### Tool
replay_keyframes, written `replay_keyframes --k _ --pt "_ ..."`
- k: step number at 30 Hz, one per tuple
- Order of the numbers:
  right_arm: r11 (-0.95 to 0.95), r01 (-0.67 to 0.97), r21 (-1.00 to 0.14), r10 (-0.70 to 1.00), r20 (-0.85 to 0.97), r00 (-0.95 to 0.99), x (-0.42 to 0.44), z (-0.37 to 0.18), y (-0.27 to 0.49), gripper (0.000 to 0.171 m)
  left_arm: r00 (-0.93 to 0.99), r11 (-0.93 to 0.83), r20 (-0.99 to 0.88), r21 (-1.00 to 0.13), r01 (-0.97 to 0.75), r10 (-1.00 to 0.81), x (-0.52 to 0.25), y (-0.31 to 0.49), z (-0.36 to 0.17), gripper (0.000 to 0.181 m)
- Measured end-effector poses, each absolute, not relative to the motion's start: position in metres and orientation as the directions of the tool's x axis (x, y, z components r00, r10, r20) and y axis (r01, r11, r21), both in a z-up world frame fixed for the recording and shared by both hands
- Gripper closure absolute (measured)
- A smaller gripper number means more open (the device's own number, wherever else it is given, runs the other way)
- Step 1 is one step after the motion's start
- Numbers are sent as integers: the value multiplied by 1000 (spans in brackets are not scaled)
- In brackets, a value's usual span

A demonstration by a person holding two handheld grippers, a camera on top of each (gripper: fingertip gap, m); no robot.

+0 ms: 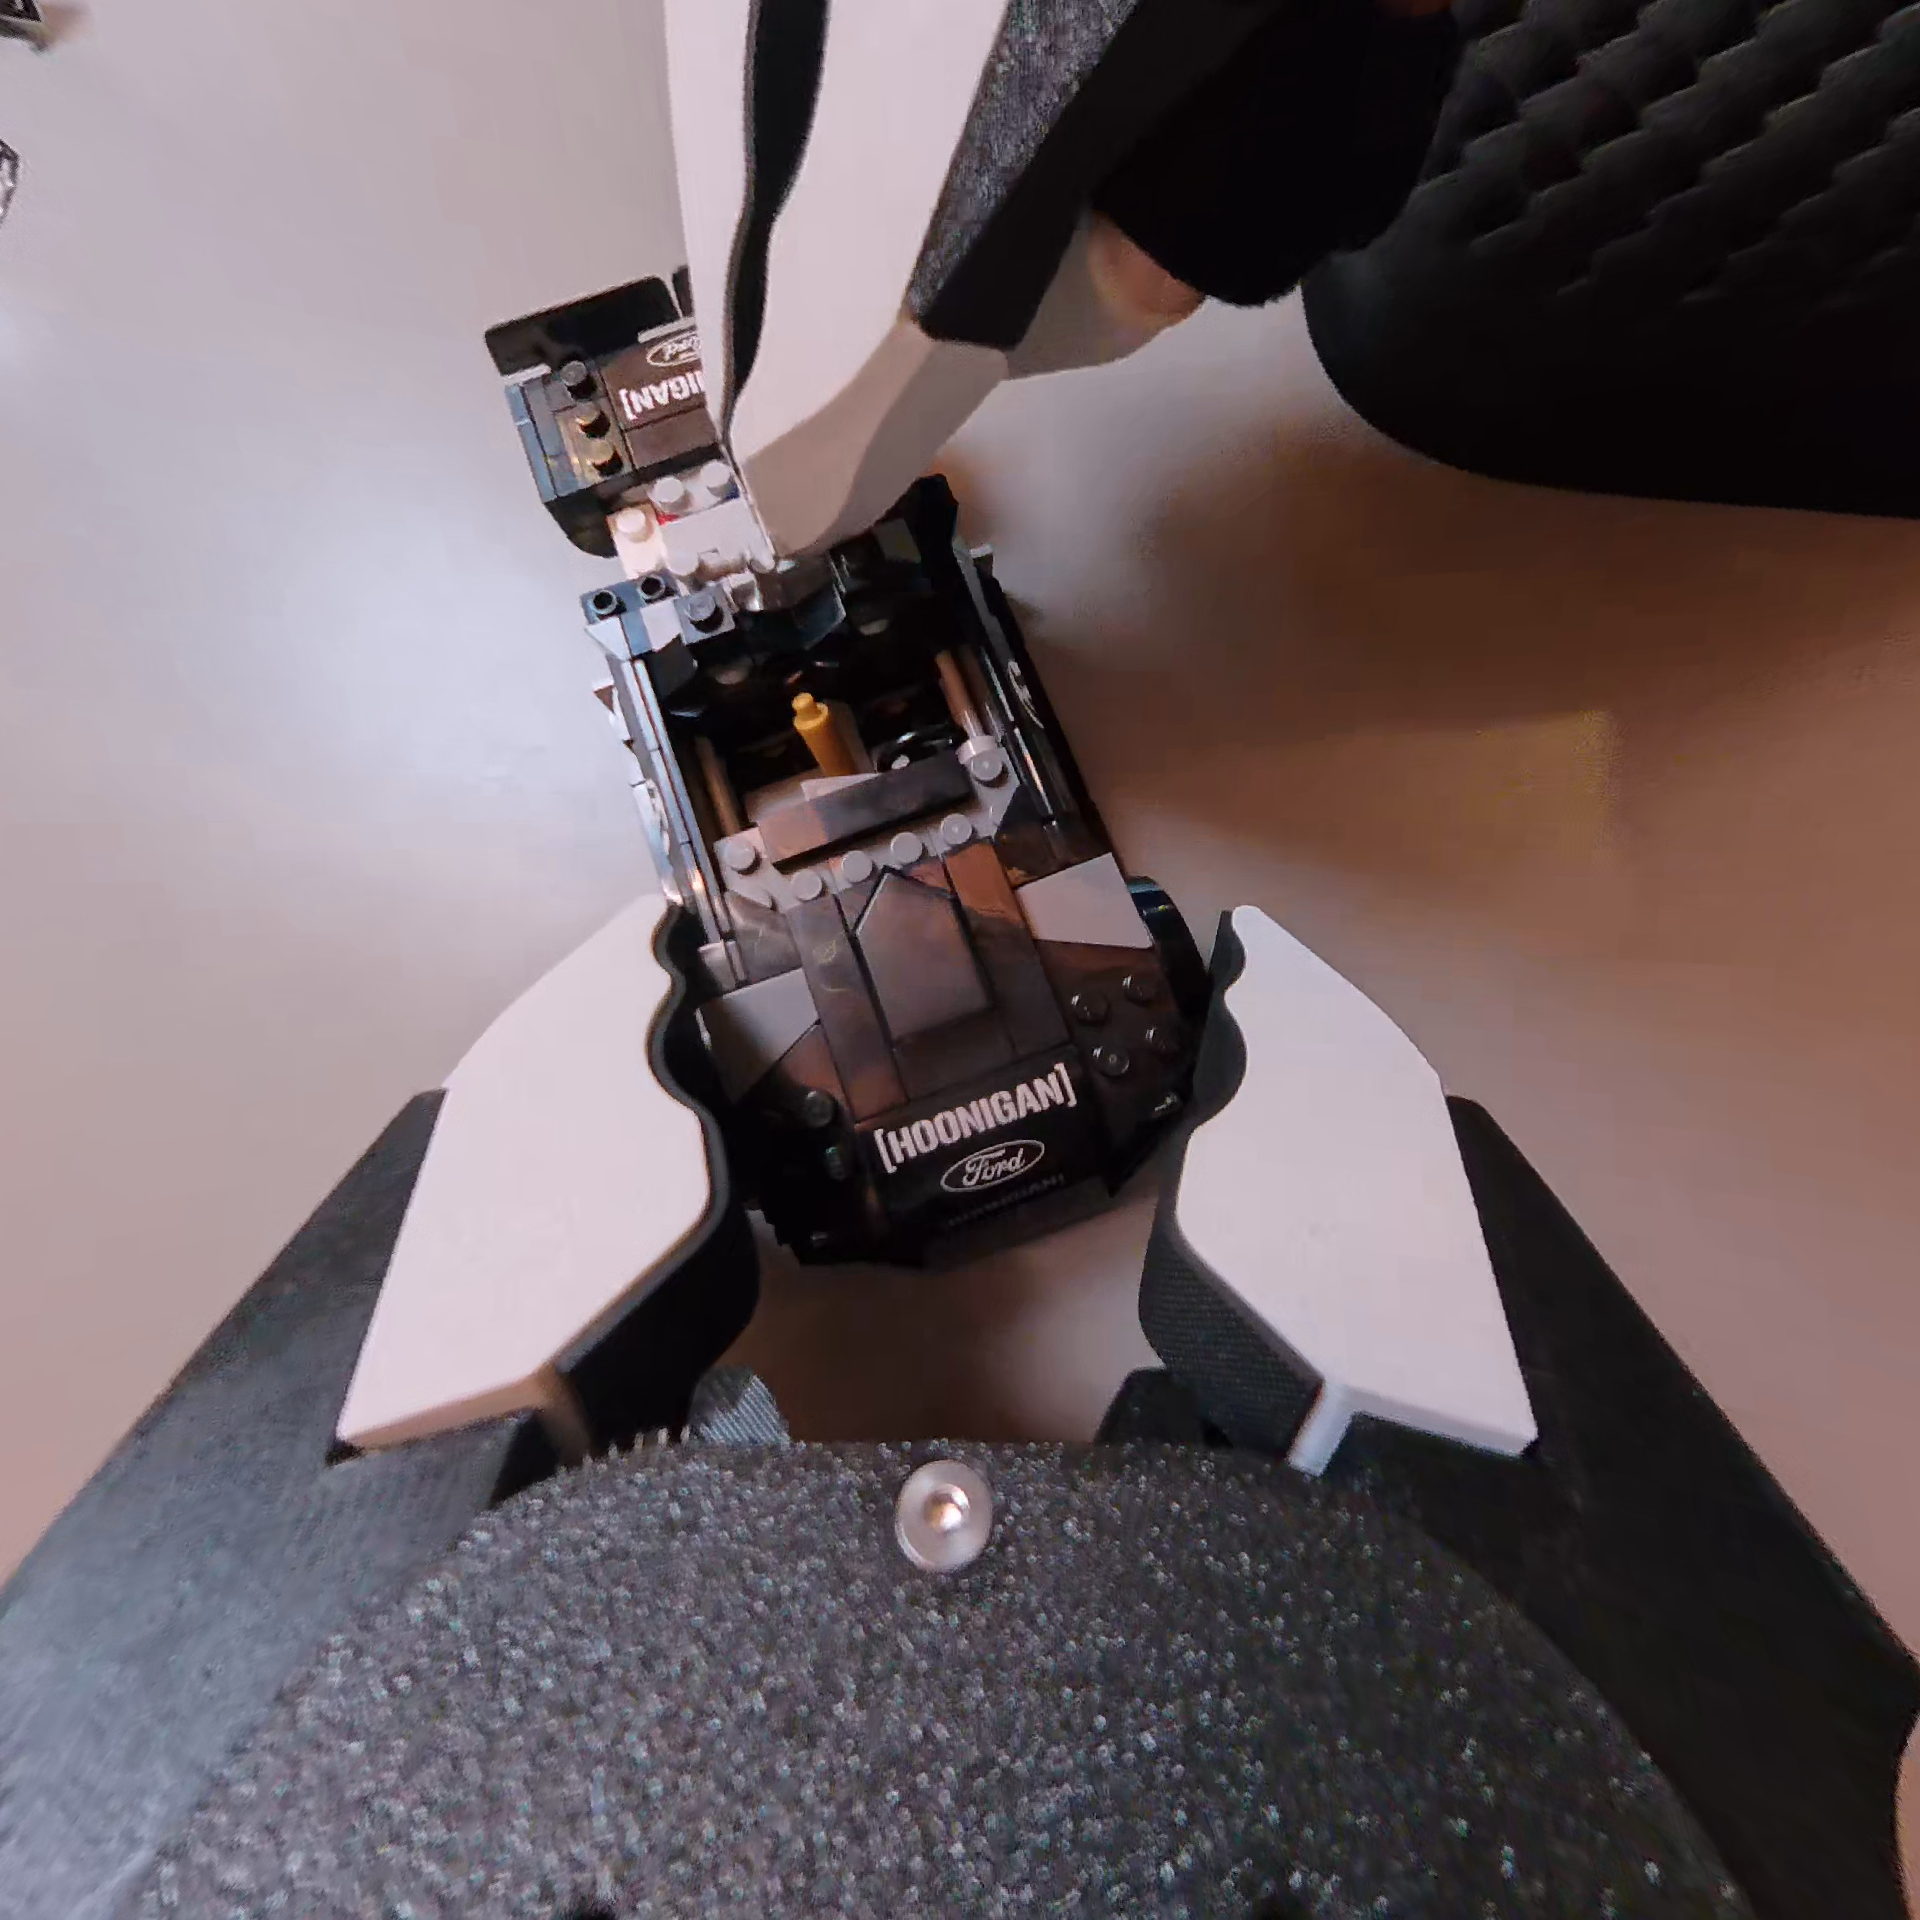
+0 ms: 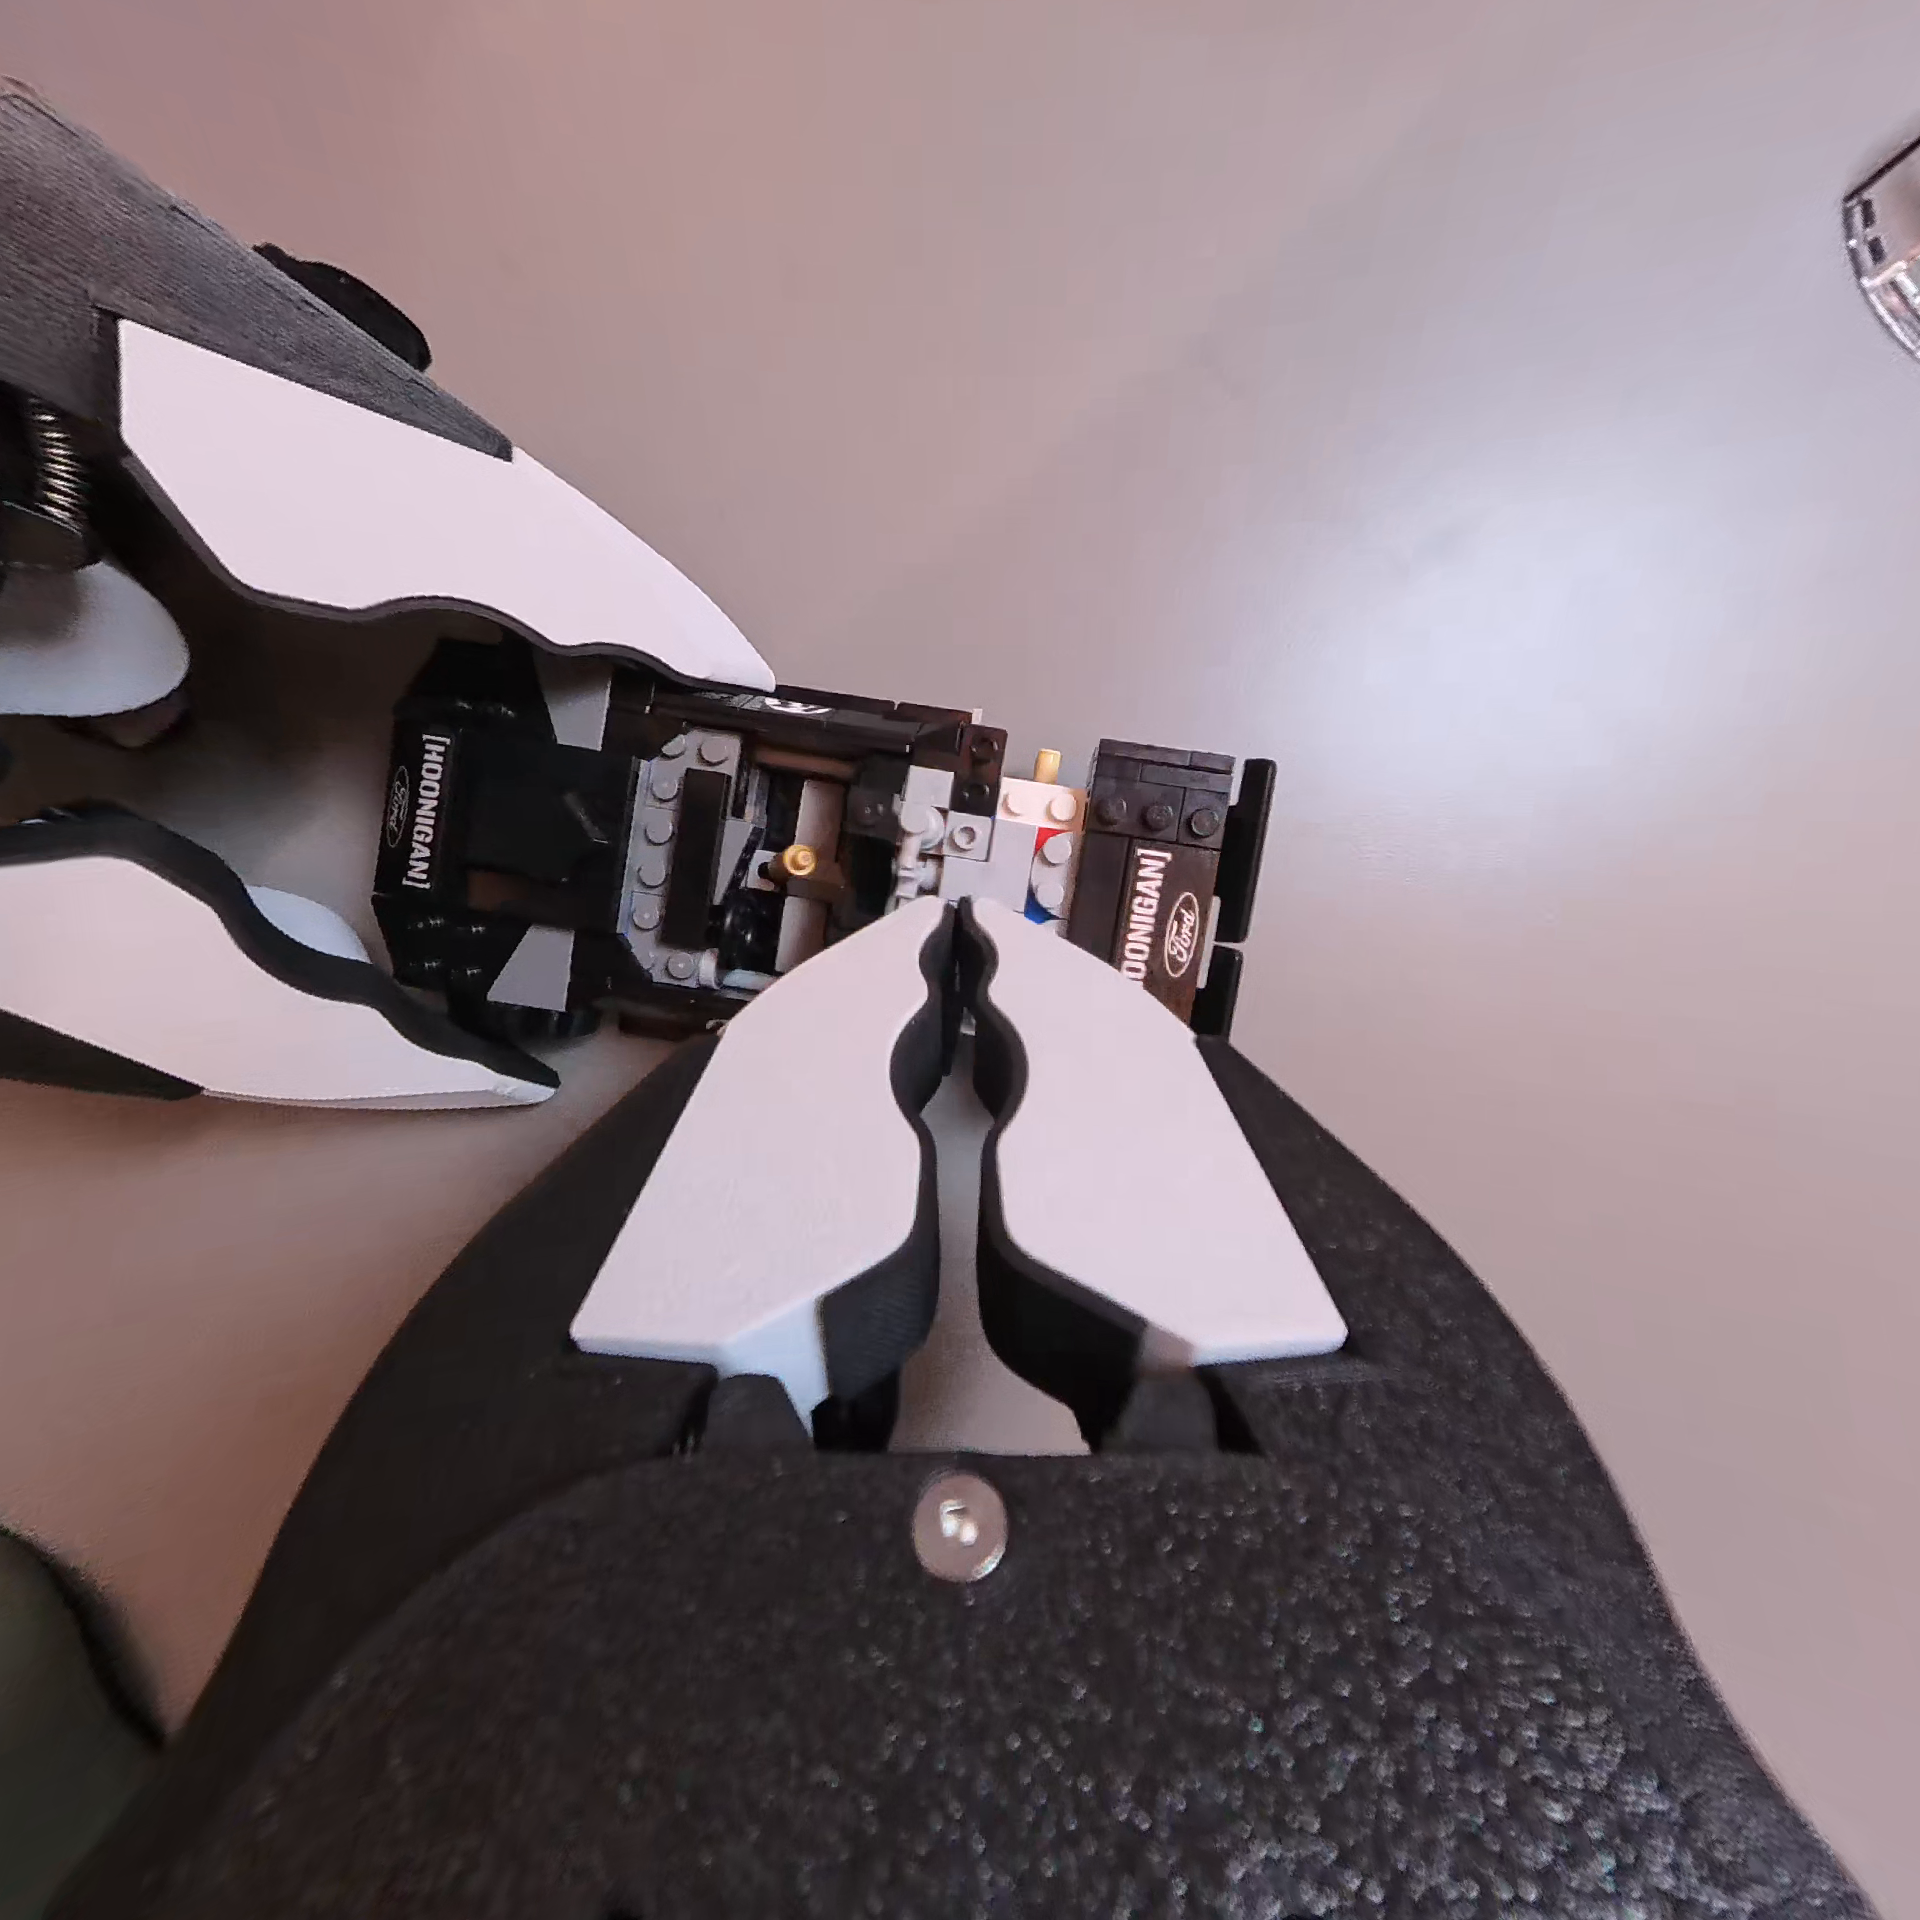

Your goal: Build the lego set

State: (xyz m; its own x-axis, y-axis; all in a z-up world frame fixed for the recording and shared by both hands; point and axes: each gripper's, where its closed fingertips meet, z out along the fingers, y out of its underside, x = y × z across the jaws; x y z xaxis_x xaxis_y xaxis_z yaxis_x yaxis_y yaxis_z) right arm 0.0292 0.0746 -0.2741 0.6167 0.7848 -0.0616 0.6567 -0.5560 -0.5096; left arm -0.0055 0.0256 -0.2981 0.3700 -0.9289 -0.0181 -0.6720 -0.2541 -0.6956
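A black lego car [image 1: 914,977] lies on the pale table [image 1: 260,623] with its roof off and a gold stick [image 1: 816,732] standing inside. My left gripper [image 1: 951,987] is open, with one finger on each side of the car's front, close to its flanks. It also shows in the right wrist view [image 2: 457,852], straddling the car [image 2: 582,842]. My right gripper [image 2: 961,906] is shut. Its tips rest on the grey and white plates [image 2: 987,842] just ahead of the black rear block [image 2: 1153,862]. In the left wrist view it [image 1: 774,556] comes down from above.
A person's hand in a black sleeve [image 1: 1610,260] holds the right gripper at the top right. A small clear piece [image 2: 1886,270] lies at the far right edge of the table. Small dark pieces [image 1: 8,177] lie at the far left edge. The tips of one gripper are about 7 centimetres away from the tips of the other. The small clear piece [image 2: 1886,270] is about 20 centimetres from my right fingertips.
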Motion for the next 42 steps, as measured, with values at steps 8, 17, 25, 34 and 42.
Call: replay_keyframes --k 8,17,25,34,42 --pt "-586 583 -563 765 -145 628 28 -268 73 171 365 -249 -19 -697 -672 -931 -5 25 -298 88" --pt "-625 445 -641 733 -286 618 28 -257 69 171 347 -233 -23 -701 -675 -938 -5 24 -298 87" --pt "-269 646 -714 938 -41 345 43 -251 54 157 210 -126 -29 -717 -686 -977 -9 19 -298 87" --pt "133 782 -608 990 126 -70 36 -257 40 154 29 3 -30 -739 -674 -999 -12 15 -297 87" --pt "213 808 -550 976 79 -203 32 -270 35 167 -64 54 -15 -742 -668 -998 -14 15 -297 87"
